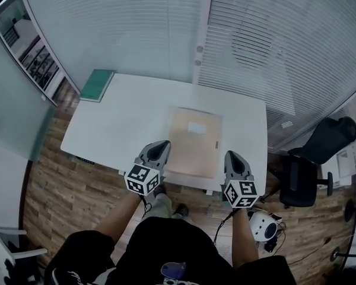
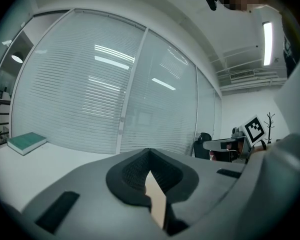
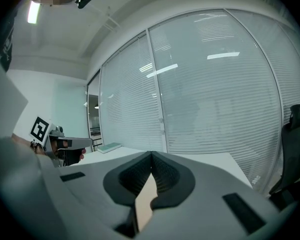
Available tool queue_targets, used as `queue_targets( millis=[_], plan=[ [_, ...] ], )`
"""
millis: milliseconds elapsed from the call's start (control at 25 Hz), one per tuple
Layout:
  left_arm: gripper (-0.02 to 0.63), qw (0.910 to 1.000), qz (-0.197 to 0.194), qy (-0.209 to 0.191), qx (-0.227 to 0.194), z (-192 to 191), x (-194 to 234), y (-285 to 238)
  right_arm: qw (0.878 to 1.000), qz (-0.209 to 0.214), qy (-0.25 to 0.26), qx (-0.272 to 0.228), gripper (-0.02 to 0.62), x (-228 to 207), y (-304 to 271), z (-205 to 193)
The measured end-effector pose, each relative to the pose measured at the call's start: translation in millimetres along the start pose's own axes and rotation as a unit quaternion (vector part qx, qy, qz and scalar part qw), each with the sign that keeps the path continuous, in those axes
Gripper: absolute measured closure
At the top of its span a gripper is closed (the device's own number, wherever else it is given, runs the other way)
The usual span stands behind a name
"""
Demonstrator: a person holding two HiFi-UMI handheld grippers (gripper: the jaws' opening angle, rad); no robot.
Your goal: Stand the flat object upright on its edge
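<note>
A flat tan cardboard folder (image 1: pixel 193 141) lies face up on the white bench (image 1: pixel 130 117), right of its middle, with its near edge close to the bench's near edge. A small white label (image 1: pixel 197 127) sits on its upper face. None of it is lifted.

The left gripper (image 1: pixel 162 144) is at the folder's near left corner. In the head view its tip overlaps the folder's left edge, but whether it touches the folder cannot be told. Its jaws are clenched together with nothing between them. In the left gripper view only a tan sliver of the folder shows through the notch below the meeting tips.

The right gripper (image 1: pixel 231 155) is just beside the folder's near right corner, over the bench's near edge. Its jaws are clenched too, and empty, with the same tan sliver in the notch.

A green hardcover book (image 1: pixel 97 85) lies flat at the far left corner of the bench, well apart from the folder. A black office chair (image 1: pixel 311 159) stands on the wooden floor (image 1: pixel 65 183) right of the bench. Glass walls with white blinds (image 1: pixel 267 46) run along the far side.
</note>
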State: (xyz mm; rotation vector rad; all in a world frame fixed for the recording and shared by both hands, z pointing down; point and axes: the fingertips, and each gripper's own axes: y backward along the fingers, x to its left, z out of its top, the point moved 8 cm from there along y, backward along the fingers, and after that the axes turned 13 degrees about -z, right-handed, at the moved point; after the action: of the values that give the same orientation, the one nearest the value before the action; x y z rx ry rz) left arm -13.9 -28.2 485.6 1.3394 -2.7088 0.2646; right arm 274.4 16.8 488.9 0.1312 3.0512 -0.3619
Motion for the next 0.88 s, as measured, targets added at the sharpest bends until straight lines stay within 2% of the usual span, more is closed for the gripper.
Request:
queue_targets(
  millis=[880],
  plan=[
    [0.587,0.9983,-0.053,0.020,0.010,9,125,-32,0.999,-0.044,0.002,0.015,0.574,48,-94,12]
  ],
)
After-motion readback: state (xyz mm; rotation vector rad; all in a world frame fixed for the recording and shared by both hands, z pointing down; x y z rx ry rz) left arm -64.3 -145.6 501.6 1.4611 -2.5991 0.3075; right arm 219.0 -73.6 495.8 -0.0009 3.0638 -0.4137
